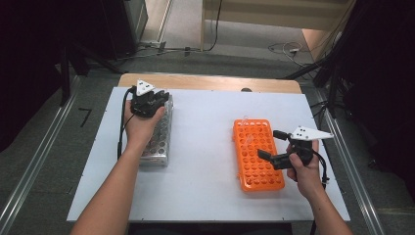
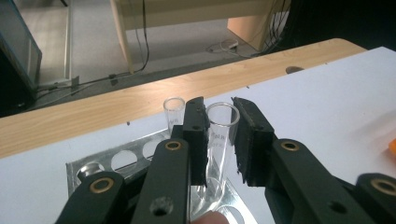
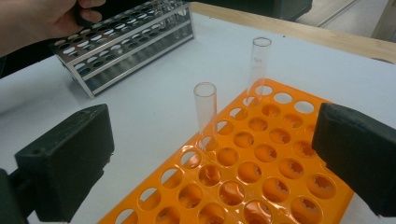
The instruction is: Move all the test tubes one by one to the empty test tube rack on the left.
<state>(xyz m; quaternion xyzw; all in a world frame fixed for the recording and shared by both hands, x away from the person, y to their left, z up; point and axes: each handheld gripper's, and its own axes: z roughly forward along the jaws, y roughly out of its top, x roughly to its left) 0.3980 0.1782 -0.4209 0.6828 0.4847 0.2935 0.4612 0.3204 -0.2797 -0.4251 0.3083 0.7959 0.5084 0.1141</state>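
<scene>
Covering a wooden surface (image 1: 210,82), a white board (image 1: 205,142) carries a metal rack (image 1: 159,142) and an orange rack (image 1: 257,154); grey floor, cables beyond. Left claw (image 2: 223,135) pinches a glass tube (image 2: 219,140) standing in the metal rack; right claw (image 3: 210,158) spread

Grey floor (image 1: 235,58) beyond the table; pale wooden furniture (image 1: 274,12) at the back; cables (image 1: 286,48) trailing; dark sides.
</scene>
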